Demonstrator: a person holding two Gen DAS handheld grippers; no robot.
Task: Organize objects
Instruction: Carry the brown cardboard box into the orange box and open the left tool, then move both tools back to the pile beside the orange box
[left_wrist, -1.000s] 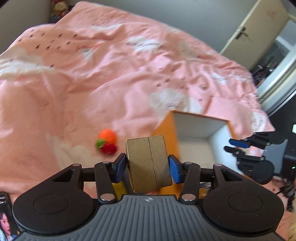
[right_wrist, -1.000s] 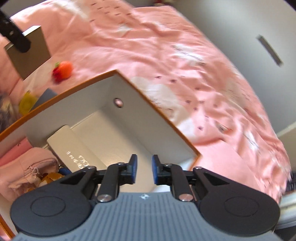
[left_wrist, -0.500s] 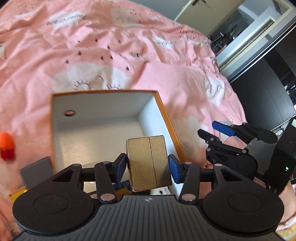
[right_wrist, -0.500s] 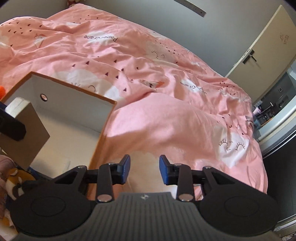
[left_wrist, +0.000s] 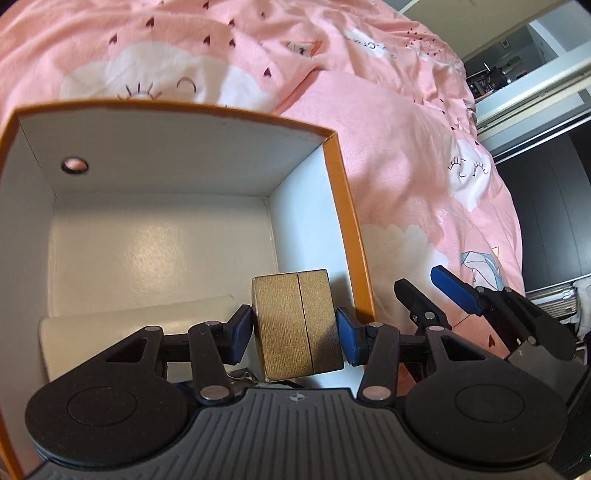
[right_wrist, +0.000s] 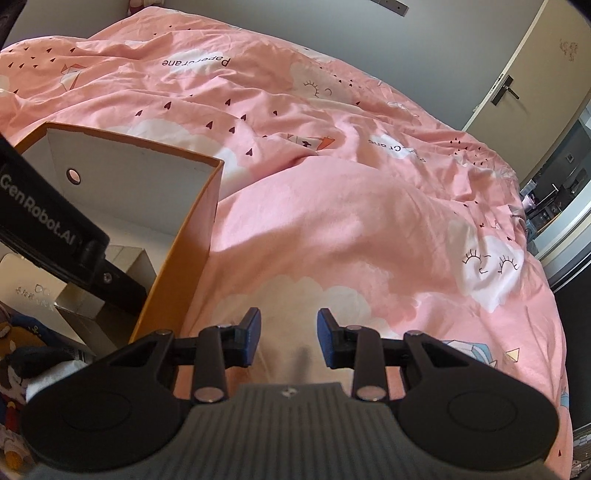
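1. A small gold box (left_wrist: 297, 326) is clamped between the blue pads of the left gripper (left_wrist: 295, 330), so it can be carried without slipping
2. The gold box is held just over the near right corner of the orange box (left_wrist: 347, 206), most likely to be set down inside
3. A white case (left_wrist: 136, 319) is seen lying on the floor of the orange box, to the left
4. The right gripper (right_wrist: 289, 338) is held apart and empty over the pink bedspread (right_wrist: 369, 221), right of the orange box, likely kept out of the way

Box (left_wrist: 334, 206) on bedspread (left_wrist: 406, 177); flat case (left_wrist: 140, 317) inside box.
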